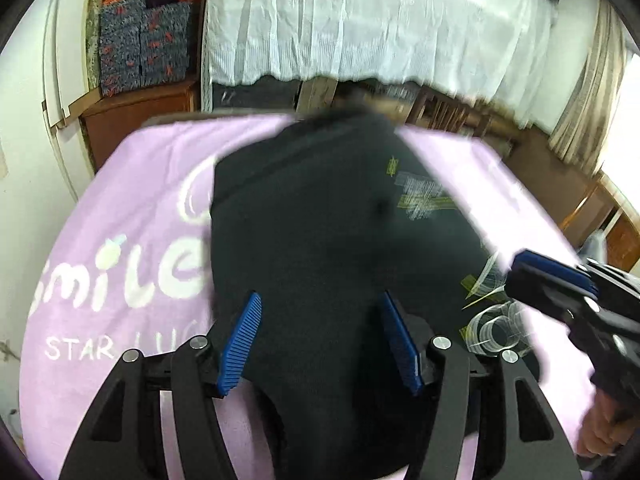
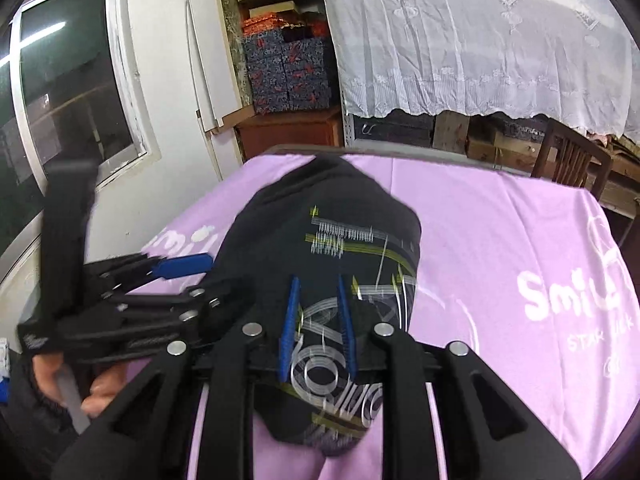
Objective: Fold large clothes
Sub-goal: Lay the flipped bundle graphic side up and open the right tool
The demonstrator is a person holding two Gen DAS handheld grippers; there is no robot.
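A black garment (image 1: 320,220) with white and yellow print lies lengthwise on the lilac cloth-covered table (image 1: 132,208). It also shows in the right wrist view (image 2: 336,216). My left gripper (image 1: 320,340) is open above its near end, blue pads wide apart with nothing between them. My right gripper (image 2: 318,328) hangs over the printed near end with its pads a narrow gap apart and nothing visibly pinched. The left gripper (image 2: 180,266) shows at the left of the right wrist view, and the right gripper (image 1: 556,272) at the right of the left wrist view.
The lilac cloth (image 2: 500,248) carries white "Smile" lettering. Behind the table stand a wooden cabinet (image 2: 288,132) with patterned boxes (image 2: 288,76), a white lace curtain (image 2: 480,40) and a wooden chair (image 2: 568,160). A window (image 2: 68,92) is at left.
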